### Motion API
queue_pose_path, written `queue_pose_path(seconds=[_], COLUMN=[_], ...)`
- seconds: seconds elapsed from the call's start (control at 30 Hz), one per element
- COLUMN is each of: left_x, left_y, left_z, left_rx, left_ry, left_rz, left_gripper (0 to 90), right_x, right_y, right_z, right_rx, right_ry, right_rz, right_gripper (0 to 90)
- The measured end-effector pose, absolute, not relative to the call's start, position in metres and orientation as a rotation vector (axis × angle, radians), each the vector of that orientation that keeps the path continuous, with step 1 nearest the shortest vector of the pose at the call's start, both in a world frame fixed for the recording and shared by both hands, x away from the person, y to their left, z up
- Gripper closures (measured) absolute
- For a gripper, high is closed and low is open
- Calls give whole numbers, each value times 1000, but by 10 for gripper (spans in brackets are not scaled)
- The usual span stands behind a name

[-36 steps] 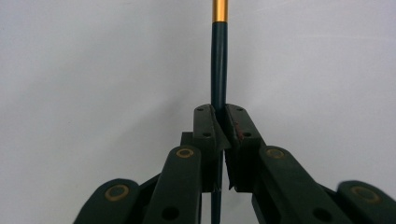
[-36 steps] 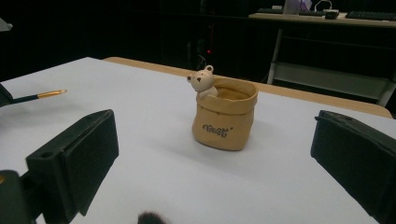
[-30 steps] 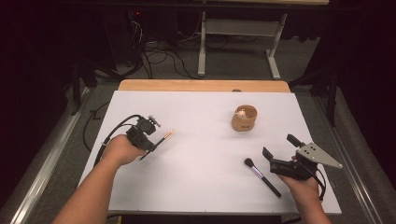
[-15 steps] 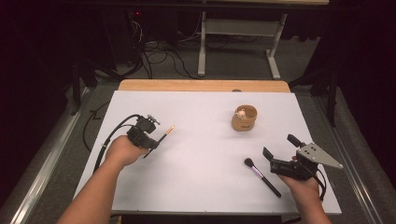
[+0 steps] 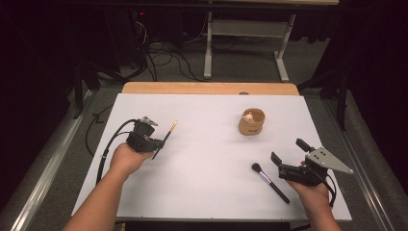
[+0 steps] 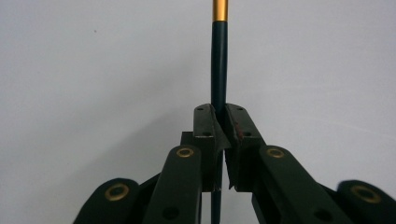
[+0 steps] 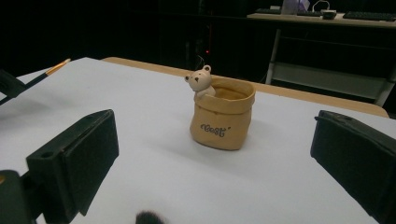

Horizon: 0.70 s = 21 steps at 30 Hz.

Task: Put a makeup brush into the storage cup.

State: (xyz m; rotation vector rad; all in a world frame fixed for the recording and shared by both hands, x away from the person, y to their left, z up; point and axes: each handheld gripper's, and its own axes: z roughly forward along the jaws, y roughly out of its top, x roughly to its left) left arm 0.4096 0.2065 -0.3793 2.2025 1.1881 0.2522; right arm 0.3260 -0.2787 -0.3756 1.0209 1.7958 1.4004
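Two grippers are at work over the white table [image 5: 207, 192], one in each hand. Nearest me on the right, the right gripper [image 5: 287, 157] rests low with its jaws spread wide and nothing between them; a makeup brush [image 5: 270, 182] lies on the sheet just to its left, bristle end pointing away from the person, clear of both jaws. On the left side, a little farther up, the left gripper [image 6: 220, 122] has its jaws clenched on a thin dark brush [image 6: 219, 60] (dark green handle, gold band higher up), gripped partway along the handle so the stem runs straight out past the tips. Farther off, toward the middle right of the table, stands a small tan pouch [image 7: 223, 119] with a little bear [image 7: 201, 83] peeking over its rim, well apart from both grippers.
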Motion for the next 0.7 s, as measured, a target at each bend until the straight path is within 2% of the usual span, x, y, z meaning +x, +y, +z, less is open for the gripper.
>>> queue_pose_path(seconds=[0.2, 0.7], left_x=[404, 391], left_y=[211, 219], left_z=[-383, -396], left_rx=[2079, 1904], left_ry=[1182, 1166], left_rz=[277, 335], left_gripper=[839, 839], right_x=[326, 326], right_y=[-279, -278], right_z=[-376, -376], right_rx=[1016, 1012], right_ry=[1795, 1797], right_rz=[1400, 1396], right_gripper=[25, 25])
